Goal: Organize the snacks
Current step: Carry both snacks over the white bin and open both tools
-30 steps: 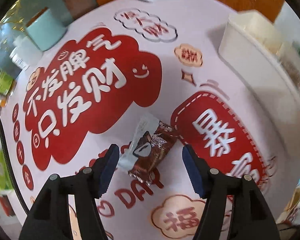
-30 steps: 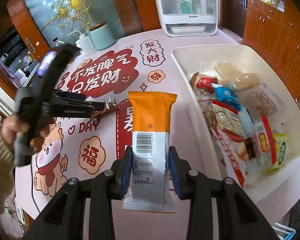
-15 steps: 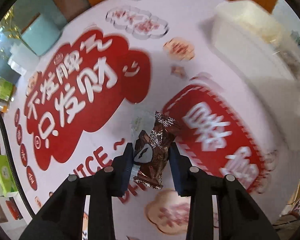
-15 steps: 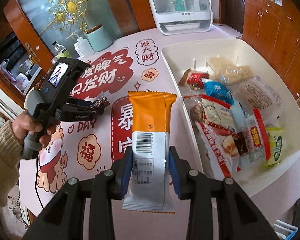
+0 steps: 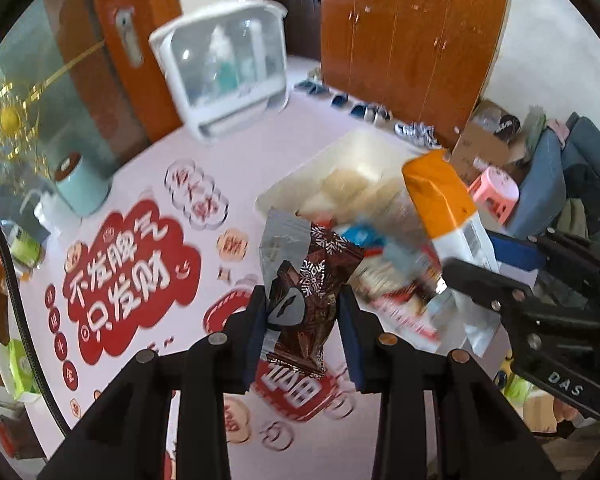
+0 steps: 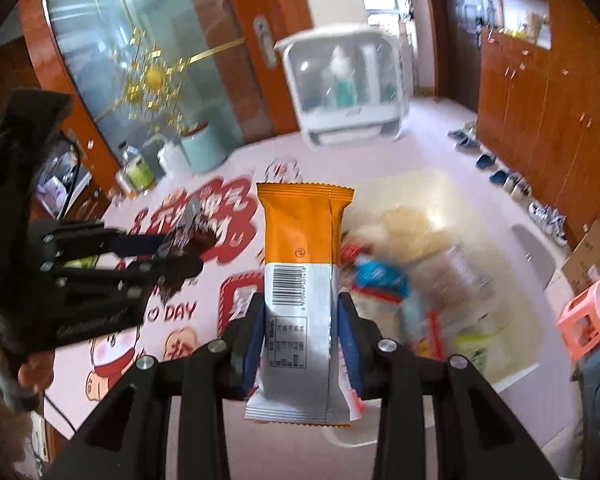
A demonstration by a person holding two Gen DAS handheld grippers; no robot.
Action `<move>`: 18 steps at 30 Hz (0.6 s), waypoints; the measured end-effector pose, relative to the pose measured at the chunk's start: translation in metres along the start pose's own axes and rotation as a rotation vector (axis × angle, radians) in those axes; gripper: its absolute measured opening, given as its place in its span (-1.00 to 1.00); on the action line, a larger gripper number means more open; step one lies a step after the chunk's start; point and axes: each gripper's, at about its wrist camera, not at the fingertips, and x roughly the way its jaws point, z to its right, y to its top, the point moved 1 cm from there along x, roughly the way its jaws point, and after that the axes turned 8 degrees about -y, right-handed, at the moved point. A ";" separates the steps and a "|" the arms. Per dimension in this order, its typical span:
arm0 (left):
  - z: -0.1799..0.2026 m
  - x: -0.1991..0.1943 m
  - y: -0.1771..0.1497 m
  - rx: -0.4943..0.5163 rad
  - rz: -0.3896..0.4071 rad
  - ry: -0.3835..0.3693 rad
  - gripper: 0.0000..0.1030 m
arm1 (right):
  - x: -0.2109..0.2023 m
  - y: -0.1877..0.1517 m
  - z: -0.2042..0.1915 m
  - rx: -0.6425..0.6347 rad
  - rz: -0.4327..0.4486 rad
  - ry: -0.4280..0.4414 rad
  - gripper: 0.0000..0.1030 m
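Brown foil shows between our left hand-held gripper pads: it is clamped on a chocolate snack packet, lifted off the pink tabletop. Our right hand-held gripper pinches an orange-and-white wrapper upright. The white bin, blurred, seems full of snacks beyond both.

Both grippers: black bodies, blue finger pads, silver screws; right gripper body was marked "DAS".
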 end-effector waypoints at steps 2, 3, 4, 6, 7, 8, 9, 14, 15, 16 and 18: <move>0.016 -0.001 0.010 -0.003 0.022 -0.004 -0.36 | -0.010 0.008 0.012 0.000 0.029 -0.023 -0.29; 0.025 0.000 0.016 -0.011 0.033 -0.006 -0.36 | -0.014 0.012 0.020 0.000 0.043 -0.037 -0.29; 0.031 0.002 0.019 -0.017 0.038 -0.008 -0.36 | -0.018 0.016 0.028 0.001 0.058 -0.051 -0.29; 0.046 0.006 0.028 -0.039 0.049 -0.019 -0.36 | -0.024 0.024 0.043 0.006 0.080 -0.075 -0.28; 0.053 0.011 0.033 -0.049 0.057 -0.023 -0.35 | -0.027 0.027 0.051 0.008 0.088 -0.087 -0.27; 0.059 0.013 0.036 -0.054 0.063 -0.019 -0.35 | -0.028 0.030 0.059 0.008 0.094 -0.099 -0.27; 0.066 0.015 0.040 -0.057 0.073 -0.005 -0.35 | -0.030 0.032 0.065 0.008 0.099 -0.109 -0.26; 0.085 0.030 0.048 -0.090 0.083 0.005 -0.35 | -0.032 0.039 0.090 -0.006 0.109 -0.149 -0.24; 0.087 0.033 0.049 -0.101 0.083 0.010 -0.34 | -0.032 0.040 0.094 -0.008 0.108 -0.153 -0.24; 0.088 0.035 0.049 -0.108 0.082 0.012 -0.34 | -0.030 0.041 0.098 -0.010 0.106 -0.155 -0.24; 0.090 0.041 0.051 -0.132 0.078 0.016 -0.33 | -0.027 0.042 0.104 -0.012 0.099 -0.156 -0.24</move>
